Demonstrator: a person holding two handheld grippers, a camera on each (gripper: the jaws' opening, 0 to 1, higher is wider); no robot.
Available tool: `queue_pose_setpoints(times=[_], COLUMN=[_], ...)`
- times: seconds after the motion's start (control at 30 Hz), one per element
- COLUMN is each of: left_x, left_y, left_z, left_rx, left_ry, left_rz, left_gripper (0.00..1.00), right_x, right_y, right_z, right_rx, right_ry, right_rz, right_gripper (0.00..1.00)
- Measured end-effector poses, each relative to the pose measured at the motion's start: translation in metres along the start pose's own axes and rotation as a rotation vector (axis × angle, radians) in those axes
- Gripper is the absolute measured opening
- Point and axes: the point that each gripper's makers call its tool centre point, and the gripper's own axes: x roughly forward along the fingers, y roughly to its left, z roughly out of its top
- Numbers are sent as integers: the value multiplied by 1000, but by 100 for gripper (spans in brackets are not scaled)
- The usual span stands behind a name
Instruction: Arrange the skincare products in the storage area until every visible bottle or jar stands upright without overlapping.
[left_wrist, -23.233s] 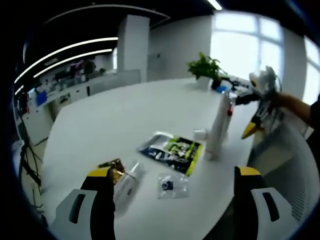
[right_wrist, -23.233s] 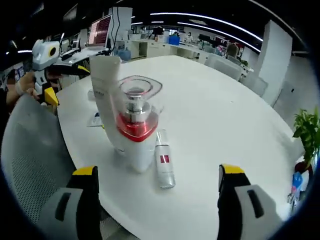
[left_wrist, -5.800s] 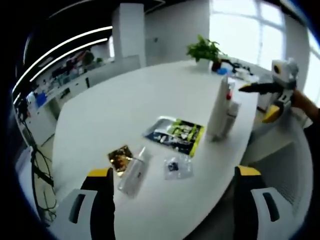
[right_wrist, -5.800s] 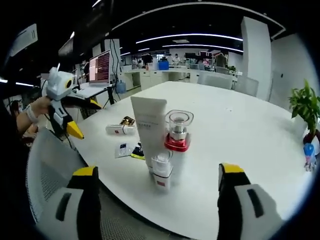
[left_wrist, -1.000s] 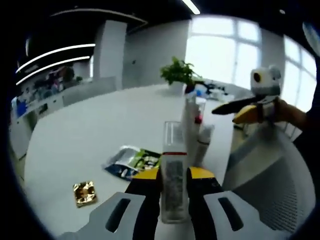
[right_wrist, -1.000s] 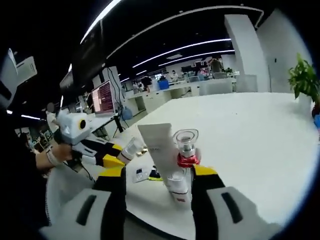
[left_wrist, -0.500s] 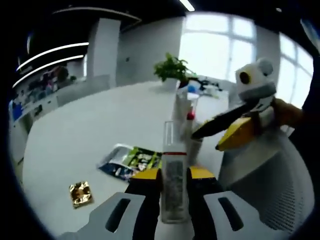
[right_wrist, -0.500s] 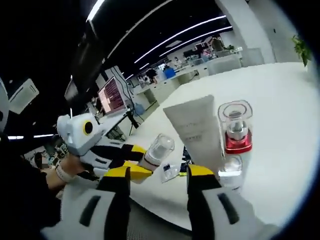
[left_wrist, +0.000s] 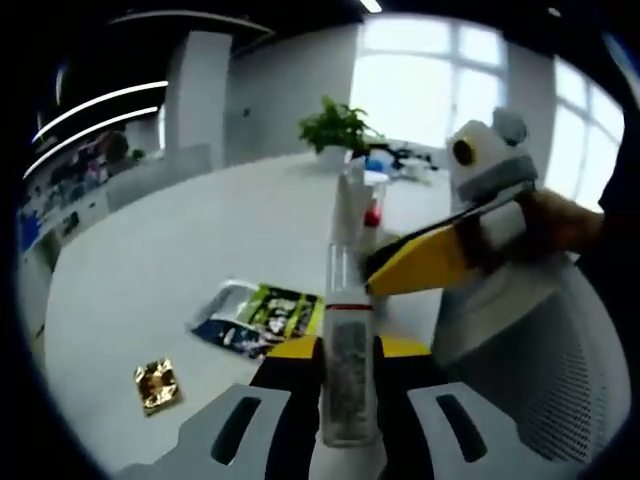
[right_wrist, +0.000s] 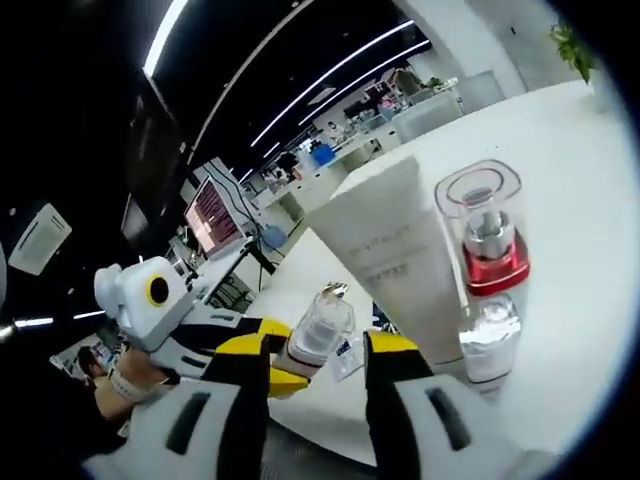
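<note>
Item: clear bottle (left_wrist: 347, 375), held off the bench (left_wrist: 180, 250) between the jaws of the left gripper (left_wrist: 346, 352), which are pinching its lower body. In the right gripper view the same bottle (right_wrist: 318, 330) shows its cap end, carried by that gripper (right_wrist: 215, 340) in the person's hand (right_wrist: 125, 378).

Change: within the last second the right gripper (left_wrist: 430, 255) has closed in from well apart to just beside the bottle's upper end in the left gripper view. The white tube (right_wrist: 395, 262) and red-collared pump bottle (right_wrist: 492, 262) have grown larger in the right gripper view; that camera has moved nearer. Judgement: a handover or a two-handed placing beside the standing group is in hand; the bottle is not yet set down.

Axis: long axis runs along the left jaws, cap end away from the camera, towards the standing products (left_wrist: 355, 205).

Right gripper (right_wrist: 318, 352) jaws: drawn close together; whether they grip the bottle cannot be told.

Also on the bench: dark printed sachet (left_wrist: 262, 315), small gold packet (left_wrist: 158, 384), potted plant (left_wrist: 337, 125).
</note>
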Motion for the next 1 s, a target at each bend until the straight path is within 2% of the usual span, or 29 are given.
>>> queue_pose_setpoints(times=[0.1,0.4,0.57,0.77,1.0], left_x=[0,1,2,4,5], left_y=[0,-2,0,-1,-1], left_z=[-3,-5,-6,-9,-11], left_rx=[-2,6,5,9,12], left_ry=[13,24,26,41,56], left_rz=[-4,-12,-9,-11,-10], left_gripper=[16,16,16,16,16], right_x=[0,0,-1,1,1], right_y=[1,-6,1,16,26], right_z=[3,-2,8,9,9], right_rx=[8,32,30,-31,-119], right_ry=[-16,-15,-57,-62,-57], right_rz=[7,3,40,91,112], right_gripper=[32,27,22,19,20])
